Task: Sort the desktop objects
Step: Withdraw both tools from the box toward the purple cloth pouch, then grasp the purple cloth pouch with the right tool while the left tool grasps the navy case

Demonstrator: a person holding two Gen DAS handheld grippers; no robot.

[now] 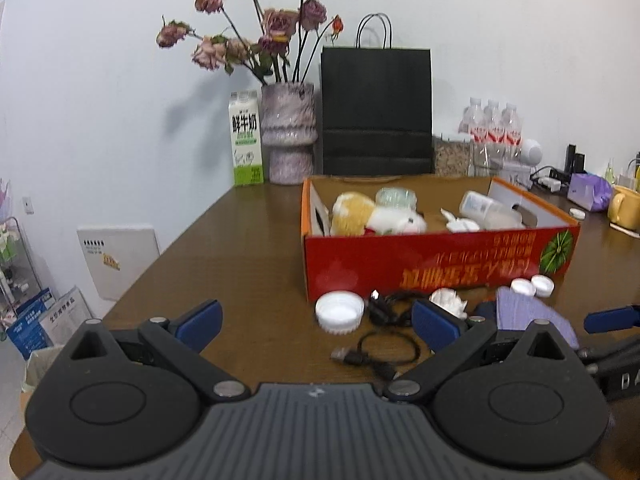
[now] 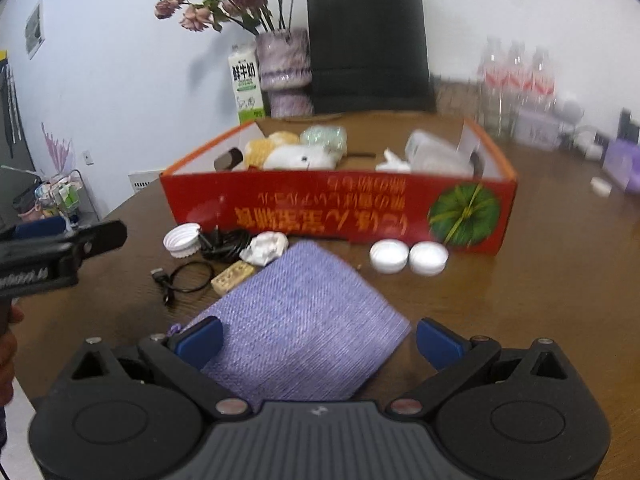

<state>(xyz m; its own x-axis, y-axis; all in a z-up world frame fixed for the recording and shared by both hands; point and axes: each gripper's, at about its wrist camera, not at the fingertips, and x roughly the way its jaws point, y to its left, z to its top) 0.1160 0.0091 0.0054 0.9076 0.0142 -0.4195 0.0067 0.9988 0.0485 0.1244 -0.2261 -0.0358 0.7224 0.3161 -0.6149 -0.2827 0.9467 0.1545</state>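
Both grippers stand spread wide with nothing between their blue pads. Right gripper [image 2: 319, 340] hovers low over a lilac woven pouch [image 2: 304, 320], a flat, coarse-ribbed square lying cornerwise on the brown wood-grain bench [image 2: 560, 280]; the pouch's near edge runs under the gap between the pads, but whether either pad touches the cloth cannot be told. Left gripper [image 1: 318, 326] sits further left, its open span framing a round white ridged cap [image 1: 340, 312] and a thin black cable [image 1: 384, 350] looped on the bench.

Just beyond the pouch, near its left corner, lie a small tan block with a dotted top [image 2: 232, 277], a crumpled white tissue [image 2: 265, 248] and a tangled black cord [image 2: 226, 245]. To the right of these, two smooth white round lids [image 2: 408, 255] rest side by side, close against the front wall of a shallow red cardboard box [image 2: 320, 212] with orange rims and yellow print.

Inside the box sit a fluffy yellow-and-white plush [image 1: 374, 216], a pale green round container [image 1: 396, 196], another scrap of white tissue and a translucent plastic bottle [image 1: 490, 210] lying on its side.

At the far side of the bench stand a green-and-white milk carton [image 1: 247, 138], a mottled purple ceramic vase [image 1: 289, 132] of dried roses and a matte black paper bag [image 1: 376, 110].
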